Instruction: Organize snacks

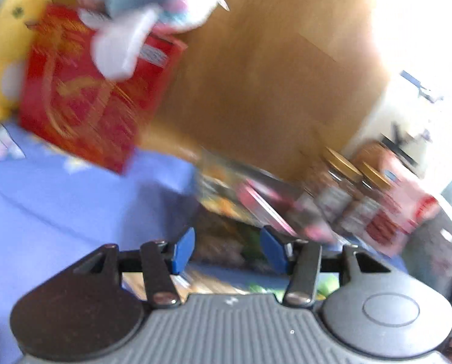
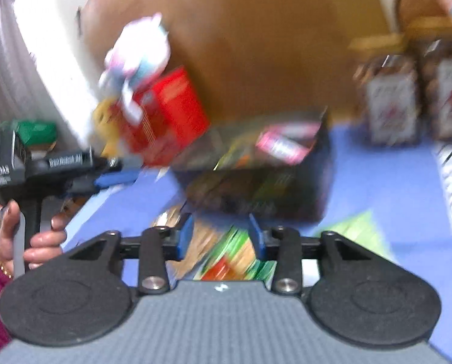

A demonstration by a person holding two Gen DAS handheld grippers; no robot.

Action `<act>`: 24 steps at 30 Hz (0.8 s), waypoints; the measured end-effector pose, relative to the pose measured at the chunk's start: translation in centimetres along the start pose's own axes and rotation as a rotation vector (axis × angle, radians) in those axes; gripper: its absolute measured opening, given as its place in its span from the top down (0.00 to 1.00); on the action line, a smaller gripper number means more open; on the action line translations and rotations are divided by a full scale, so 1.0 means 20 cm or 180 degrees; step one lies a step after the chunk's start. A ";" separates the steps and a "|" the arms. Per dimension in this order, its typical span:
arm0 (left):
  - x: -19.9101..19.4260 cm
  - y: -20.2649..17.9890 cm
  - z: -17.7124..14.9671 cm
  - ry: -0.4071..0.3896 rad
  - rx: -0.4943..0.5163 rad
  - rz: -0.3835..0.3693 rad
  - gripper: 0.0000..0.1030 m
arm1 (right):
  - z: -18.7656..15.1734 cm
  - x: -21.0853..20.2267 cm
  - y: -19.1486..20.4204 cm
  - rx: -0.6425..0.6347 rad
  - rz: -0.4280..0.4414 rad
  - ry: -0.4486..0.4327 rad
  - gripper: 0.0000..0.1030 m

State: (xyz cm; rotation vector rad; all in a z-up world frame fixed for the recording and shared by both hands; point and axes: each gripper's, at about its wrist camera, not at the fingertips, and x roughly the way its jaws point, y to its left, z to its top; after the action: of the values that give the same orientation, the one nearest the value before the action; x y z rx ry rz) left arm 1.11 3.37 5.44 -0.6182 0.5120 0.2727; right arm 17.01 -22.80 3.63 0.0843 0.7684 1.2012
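Between red box (image 1: 89,91) and dark tray (image 2: 286,182), bare blue cloth (image 1: 59,212)

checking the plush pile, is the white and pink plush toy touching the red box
Touching. In the left wrist view the white and pink plush toy sits on the red box, one limb draped down its front; the right wrist view agrees, though blurred.

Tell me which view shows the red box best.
The left wrist view: the red box sits large at upper left, its gold-patterned front facing the camera, though blurred and partly covered by a white plush toy. The right wrist view shows it smaller, farther off and angled.
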 end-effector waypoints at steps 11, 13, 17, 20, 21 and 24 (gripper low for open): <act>0.16 -0.15 -0.25 0.0563 0.0059 -0.0180 0.53 | -0.18 0.01 -0.15 0.0266 -0.0215 0.0442 0.72; 0.14 -0.14 -0.26 0.0557 0.0029 -0.0129 0.53 | -0.24 0.04 -0.09 0.0200 -0.0052 0.0614 0.75; 0.09 -0.13 -0.25 0.0516 0.0087 -0.0093 0.53 | -0.35 -0.02 0.10 -0.0301 0.0261 0.0791 0.76; 0.15 -0.17 -0.22 0.0600 0.0115 -0.0191 0.53 | -0.28 -0.08 0.06 -0.0255 0.0034 0.0471 0.73; 0.18 -0.20 -0.22 0.0637 0.0141 -0.0210 0.53 | -0.24 -0.09 0.00 -0.0028 0.0020 0.0387 0.73; 0.29 -0.25 -0.24 0.0779 0.0201 -0.0296 0.53 | -0.16 -0.03 -0.15 0.0501 -0.0011 0.0300 0.73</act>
State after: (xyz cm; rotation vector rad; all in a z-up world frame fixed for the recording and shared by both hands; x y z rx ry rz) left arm 6.13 -3.01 1.34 -0.6153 0.7222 0.0923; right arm 17.50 -25.51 0.07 0.1568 0.9450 1.1465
